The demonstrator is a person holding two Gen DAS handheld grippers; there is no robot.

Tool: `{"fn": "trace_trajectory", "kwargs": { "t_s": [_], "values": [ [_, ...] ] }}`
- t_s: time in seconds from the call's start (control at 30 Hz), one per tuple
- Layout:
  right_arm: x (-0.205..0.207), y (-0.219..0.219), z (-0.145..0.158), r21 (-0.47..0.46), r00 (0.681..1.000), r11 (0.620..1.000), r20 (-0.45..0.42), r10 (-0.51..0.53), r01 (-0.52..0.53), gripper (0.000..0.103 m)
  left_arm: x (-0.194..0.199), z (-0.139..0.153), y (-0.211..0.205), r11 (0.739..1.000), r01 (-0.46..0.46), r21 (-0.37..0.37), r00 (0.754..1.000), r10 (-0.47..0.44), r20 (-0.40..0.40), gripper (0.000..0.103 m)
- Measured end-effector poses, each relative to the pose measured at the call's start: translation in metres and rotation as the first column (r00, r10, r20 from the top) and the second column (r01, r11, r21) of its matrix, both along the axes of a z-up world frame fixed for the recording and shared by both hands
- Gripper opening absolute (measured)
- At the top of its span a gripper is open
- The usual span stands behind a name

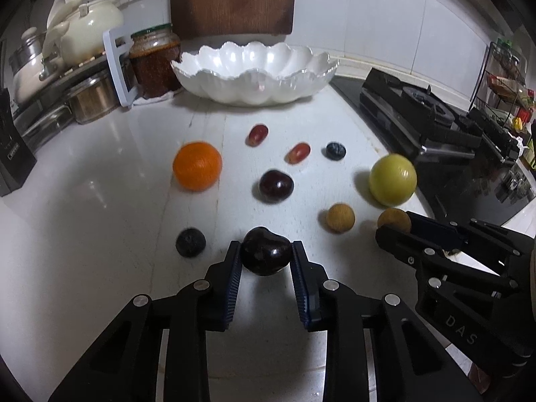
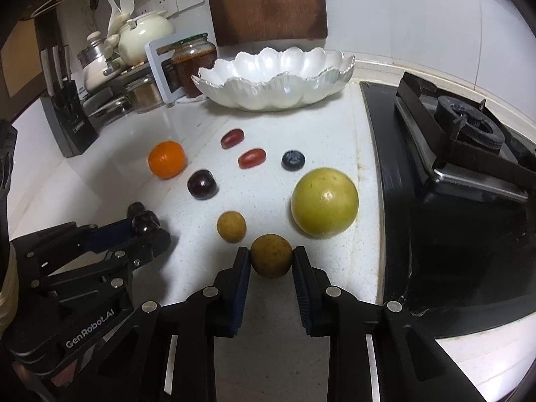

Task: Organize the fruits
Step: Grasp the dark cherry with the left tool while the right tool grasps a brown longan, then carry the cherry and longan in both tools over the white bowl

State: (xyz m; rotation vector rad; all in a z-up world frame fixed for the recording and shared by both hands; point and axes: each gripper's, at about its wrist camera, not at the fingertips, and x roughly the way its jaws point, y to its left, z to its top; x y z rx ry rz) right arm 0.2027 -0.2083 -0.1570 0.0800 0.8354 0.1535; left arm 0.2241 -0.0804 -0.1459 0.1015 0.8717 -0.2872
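The left gripper (image 1: 266, 251) is clamped on a dark cherry (image 1: 265, 250), both ribbed pads pressed against its sides just above the white counter (image 1: 100, 201). Just left of it lies a blueberry (image 1: 190, 242), and farther back sits an orange (image 1: 197, 165). Toward the middle rest a second dark cherry (image 1: 276, 186) and, behind it, two red grapes (image 1: 258, 134) (image 1: 297, 152), with another blueberry (image 1: 335, 150) beside them. Right of centre lies a small brown longan (image 1: 340, 217), and behind it a large green-yellow fruit (image 1: 392, 179), near the edge of the black gas stove (image 1: 435, 117).

The right gripper (image 2: 271, 257) is closed on a second longan (image 2: 271, 256), its pads touching both sides; whether the fruit is lifted off the counter is hard to tell from this angle.

At the back stands a white scalloped bowl (image 1: 254, 80), which looks empty, with a jar of red paste (image 1: 155, 60) to its left and a wooden board (image 1: 232, 0) leaning on the wall behind.
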Motion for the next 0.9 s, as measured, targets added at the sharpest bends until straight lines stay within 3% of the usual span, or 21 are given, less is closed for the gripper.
{"fn": "trace_trajectory", "kwargs": {
  "t_s": [0.43,0.9],
  "values": [
    [0.014,-0.011,0.045,-0.008,0.994,0.999,0.105,-0.031,0.032,0.027,0.016,0.042,0.000,1.000,0.013,-0.022,0.995,-0.011,0.104,0.029],
    [0.052,-0.009,0.091,-0.014,0.976,0.997,0.207,-0.067,0.072,0.027,0.058,0.085,0.007,0.997,0.033,-0.068,0.978,-0.018,0.210,0.029]
  ]
}}
